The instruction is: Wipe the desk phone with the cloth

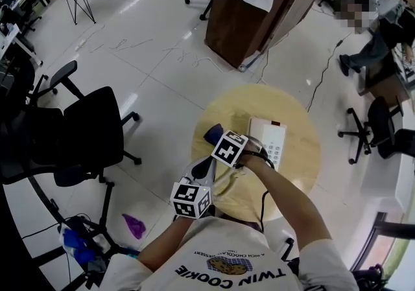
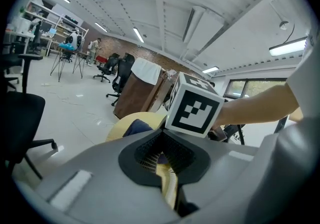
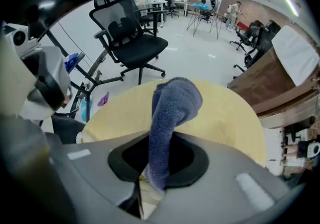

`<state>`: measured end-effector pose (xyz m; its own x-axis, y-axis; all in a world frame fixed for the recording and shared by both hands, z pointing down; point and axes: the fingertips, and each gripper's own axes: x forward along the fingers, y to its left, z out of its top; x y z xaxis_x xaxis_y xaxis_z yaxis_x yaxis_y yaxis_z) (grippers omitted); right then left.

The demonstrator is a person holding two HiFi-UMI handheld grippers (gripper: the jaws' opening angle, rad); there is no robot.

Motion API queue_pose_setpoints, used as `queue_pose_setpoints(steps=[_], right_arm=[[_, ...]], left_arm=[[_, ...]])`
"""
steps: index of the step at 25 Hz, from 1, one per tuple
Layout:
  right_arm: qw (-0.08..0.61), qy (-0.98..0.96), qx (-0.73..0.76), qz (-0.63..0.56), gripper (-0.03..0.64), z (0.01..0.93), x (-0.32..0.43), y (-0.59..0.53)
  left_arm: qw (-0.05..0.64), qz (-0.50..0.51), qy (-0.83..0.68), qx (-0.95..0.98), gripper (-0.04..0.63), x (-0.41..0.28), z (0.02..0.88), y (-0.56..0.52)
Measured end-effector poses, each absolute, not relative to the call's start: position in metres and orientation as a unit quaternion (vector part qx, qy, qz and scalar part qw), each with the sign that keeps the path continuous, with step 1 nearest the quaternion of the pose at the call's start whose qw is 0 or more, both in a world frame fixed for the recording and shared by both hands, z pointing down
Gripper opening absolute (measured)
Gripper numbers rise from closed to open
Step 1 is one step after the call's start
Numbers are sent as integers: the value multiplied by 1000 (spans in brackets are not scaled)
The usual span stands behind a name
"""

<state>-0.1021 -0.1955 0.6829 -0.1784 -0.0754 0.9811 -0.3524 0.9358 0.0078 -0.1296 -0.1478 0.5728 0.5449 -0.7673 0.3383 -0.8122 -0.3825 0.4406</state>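
Right gripper (image 3: 159, 160) was clamped on a blue-grey terry cloth (image 3: 172, 106), held just left of the white desk phone (image 1: 269, 142) on the round pale-wood tabletop (image 1: 298, 128), presumably ready for wiping; left gripper (image 2: 162, 155), jaws nearly together and empty, sat nearer the body.

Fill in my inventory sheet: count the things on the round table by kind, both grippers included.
desk phone: 1
cloth: 1
grippers: 2 (left gripper, right gripper)
Total: 4
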Motion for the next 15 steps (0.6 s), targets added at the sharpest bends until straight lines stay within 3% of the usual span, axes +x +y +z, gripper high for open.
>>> queue_pose_setpoints(steps=[15], right_arm=[[599, -787, 110, 100, 66, 685, -101, -117]], left_arm=[[279, 46, -509, 813, -8, -138, 577, -136]])
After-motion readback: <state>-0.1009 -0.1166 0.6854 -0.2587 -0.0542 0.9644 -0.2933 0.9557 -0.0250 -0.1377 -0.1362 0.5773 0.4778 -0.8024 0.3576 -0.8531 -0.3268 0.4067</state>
